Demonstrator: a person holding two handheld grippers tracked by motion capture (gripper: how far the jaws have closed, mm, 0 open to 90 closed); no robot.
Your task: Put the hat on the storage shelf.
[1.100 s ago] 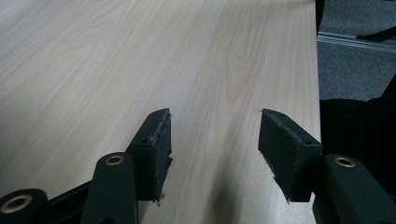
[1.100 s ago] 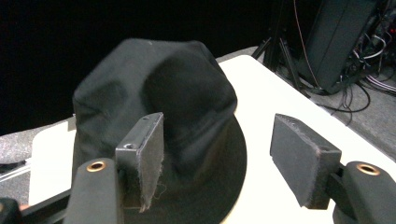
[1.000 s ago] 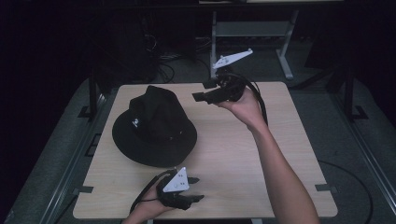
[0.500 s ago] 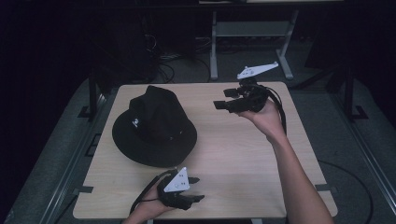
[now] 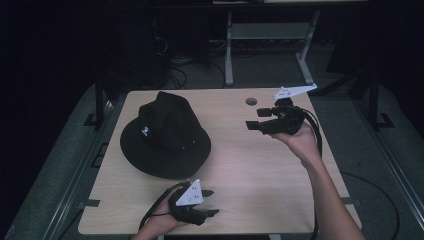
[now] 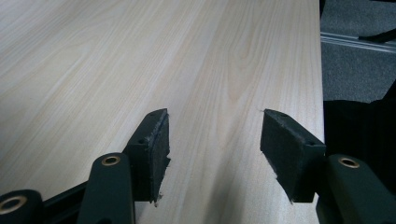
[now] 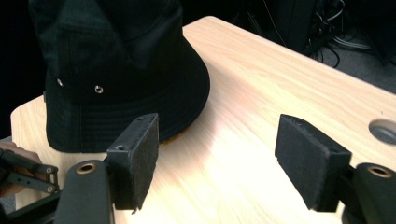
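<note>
A black brimmed hat (image 5: 164,134) lies on the left half of the light wooden table (image 5: 240,170); in the right gripper view the hat (image 7: 116,70) sits ahead and to the left of the jaws. My right gripper (image 5: 255,120) is held above the table's right side, open and empty, pointing left toward the hat. My right gripper (image 7: 217,154) has bare table between its pads. My left gripper (image 5: 210,202) rests low near the front edge, open and empty; the left gripper (image 6: 215,144) shows wood grain between its jaws.
A round cable hole (image 5: 251,101) is set in the table near the back, also seen at the right as the hole (image 7: 385,130). A metal frame (image 5: 265,35) and cables stand behind the table. The table's right edge (image 6: 322,70) drops to grey floor.
My right gripper has moved away from the hat, to the right and toward the table's right edge. The left gripper has stayed where it was.
</note>
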